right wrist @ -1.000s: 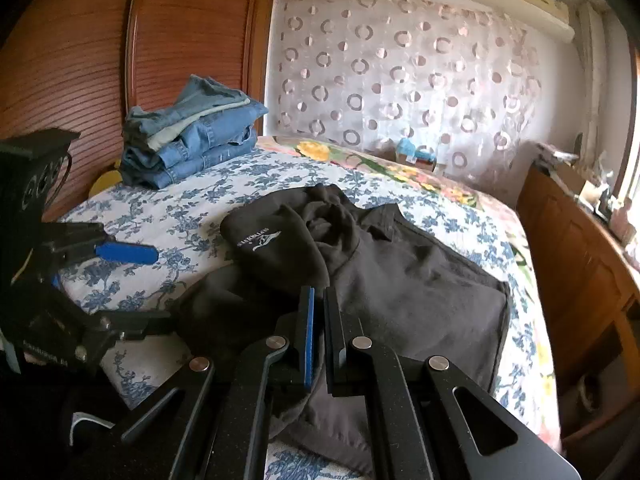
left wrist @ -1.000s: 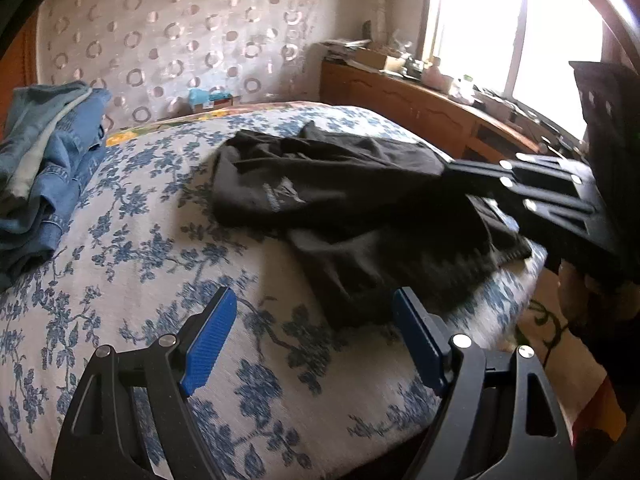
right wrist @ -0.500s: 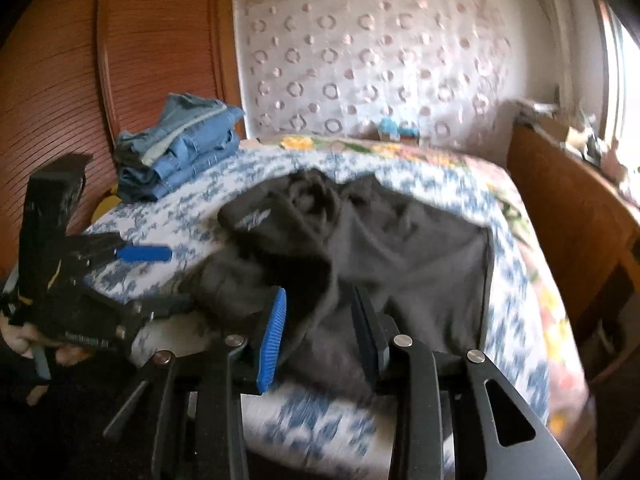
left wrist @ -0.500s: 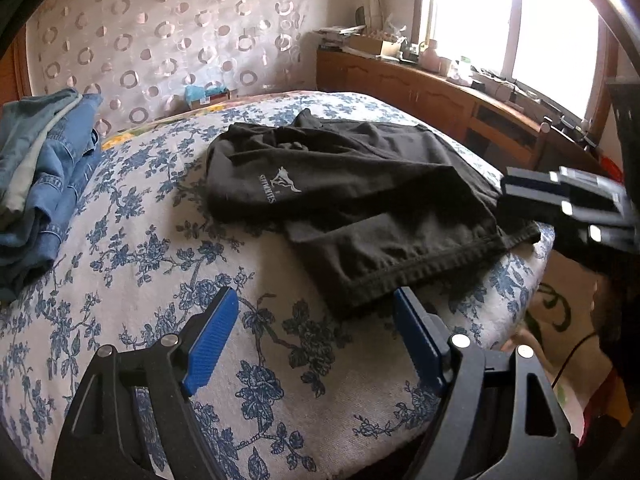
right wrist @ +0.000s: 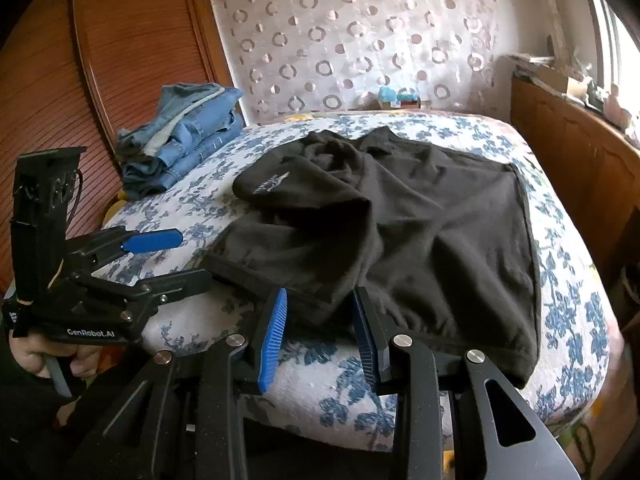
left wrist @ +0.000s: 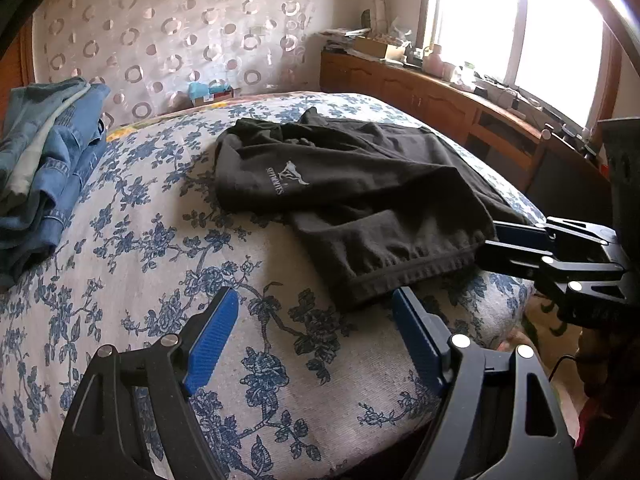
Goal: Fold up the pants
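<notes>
Black pants lie crumpled on the flowered bed, with a white logo facing up on the folded-over part. In the right wrist view the pants spread from the middle to the bed's right edge. My right gripper is open at the near hem, with a corner of the black cloth between its blue pads but not pinched. It also shows from the side as the right gripper at the hem's end. My left gripper stands open over bare sheet, just short of the hem, and is seen as the left gripper.
A stack of folded blue jeans sits at the bed's far left, next to a wooden wardrobe. A low wooden cabinet with clutter runs under the window on the right. A hand grips the left tool.
My right gripper went from shut to open and drew back to the near hem, rolling as it went. The pants now lie flatter. The left gripper stayed open and nearly still.
</notes>
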`<state>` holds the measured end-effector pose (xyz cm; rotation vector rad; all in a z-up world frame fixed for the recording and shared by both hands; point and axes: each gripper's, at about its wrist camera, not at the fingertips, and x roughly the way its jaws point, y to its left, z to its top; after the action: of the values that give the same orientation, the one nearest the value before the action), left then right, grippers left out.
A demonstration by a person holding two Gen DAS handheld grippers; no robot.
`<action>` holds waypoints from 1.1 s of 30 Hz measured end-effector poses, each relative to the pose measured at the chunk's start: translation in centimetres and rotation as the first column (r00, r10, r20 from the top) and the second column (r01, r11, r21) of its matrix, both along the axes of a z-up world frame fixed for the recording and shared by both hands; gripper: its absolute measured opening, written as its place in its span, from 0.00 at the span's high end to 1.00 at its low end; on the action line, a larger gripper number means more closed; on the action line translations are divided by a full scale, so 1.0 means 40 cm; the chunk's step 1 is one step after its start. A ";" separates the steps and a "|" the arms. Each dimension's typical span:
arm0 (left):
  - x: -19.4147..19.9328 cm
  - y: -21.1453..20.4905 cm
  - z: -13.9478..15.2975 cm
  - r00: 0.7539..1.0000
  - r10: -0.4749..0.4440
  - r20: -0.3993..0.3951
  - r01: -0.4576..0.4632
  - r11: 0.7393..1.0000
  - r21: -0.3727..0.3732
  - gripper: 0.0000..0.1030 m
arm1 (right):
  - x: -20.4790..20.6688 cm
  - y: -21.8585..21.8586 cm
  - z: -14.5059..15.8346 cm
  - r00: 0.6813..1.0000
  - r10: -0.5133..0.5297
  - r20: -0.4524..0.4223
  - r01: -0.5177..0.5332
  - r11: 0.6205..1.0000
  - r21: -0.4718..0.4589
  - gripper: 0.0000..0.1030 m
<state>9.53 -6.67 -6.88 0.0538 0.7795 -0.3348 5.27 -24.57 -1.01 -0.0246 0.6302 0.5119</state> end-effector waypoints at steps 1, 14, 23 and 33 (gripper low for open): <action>0.000 0.001 0.000 1.000 0.000 0.000 0.000 1.000 0.000 0.22 | -0.004 0.004 0.003 1.000 0.005 0.008 -0.005 1.000 -0.007 0.66; -0.008 0.014 0.001 1.000 0.009 0.005 -0.009 1.000 -0.017 0.22 | 0.031 0.031 -0.018 1.000 0.010 -0.010 -0.010 0.998 -0.056 0.81; -0.023 0.025 0.055 0.998 0.021 0.061 -0.018 0.999 -0.050 0.22 | -0.006 0.031 0.055 0.993 0.061 0.099 -0.056 0.997 -0.055 0.95; 0.021 -0.018 0.129 0.993 0.006 0.116 0.000 0.999 -0.050 0.22 | -0.051 -0.100 0.165 0.975 -0.016 0.221 0.025 0.999 -0.038 0.95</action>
<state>10.39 -7.40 -1.70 0.0248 0.6554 -0.3454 3.23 -28.56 5.57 -0.1119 0.4227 0.4684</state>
